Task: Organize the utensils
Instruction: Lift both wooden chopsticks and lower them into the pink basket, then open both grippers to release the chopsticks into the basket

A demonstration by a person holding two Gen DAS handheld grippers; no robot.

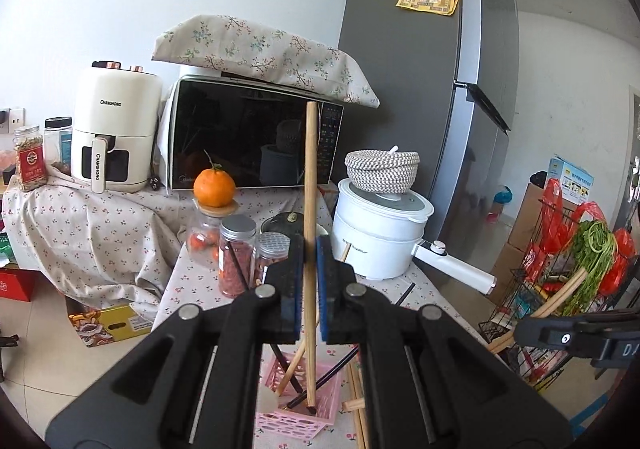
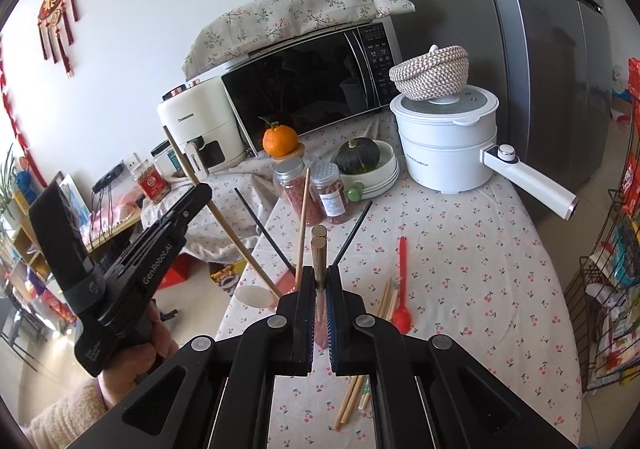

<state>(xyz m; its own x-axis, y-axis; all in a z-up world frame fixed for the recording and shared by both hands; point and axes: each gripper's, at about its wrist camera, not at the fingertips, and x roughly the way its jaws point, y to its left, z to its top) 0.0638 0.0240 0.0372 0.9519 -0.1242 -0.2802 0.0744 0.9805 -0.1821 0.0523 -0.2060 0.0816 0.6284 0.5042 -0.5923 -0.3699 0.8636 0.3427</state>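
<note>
My left gripper (image 1: pixel 310 249) is shut on a long wooden stick (image 1: pixel 310 185), held upright with its lower end inside the pink basket (image 1: pixel 298 415). The basket also holds another wooden stick and black chopsticks (image 1: pixel 336 365). My right gripper (image 2: pixel 320 273) is shut on a pair of dark brown chopsticks (image 2: pixel 319 249), ends pointing up, above the table. In the right wrist view the left gripper (image 2: pixel 192 197) holds its stick (image 2: pixel 224 225) at the left. A red spoon (image 2: pixel 401 289) and light wooden chopsticks (image 2: pixel 356 393) lie on the tablecloth.
A white electric pot (image 2: pixel 444 137) with a woven basket (image 2: pixel 430 73) on top, a microwave (image 2: pixel 304 77), an air fryer (image 1: pixel 116 129), spice jars (image 2: pixel 316 189), an orange (image 2: pixel 280 139) and a squash in a bowl (image 2: pixel 358 155) crowd the table's back. A wire rack (image 1: pixel 560 289) stands right.
</note>
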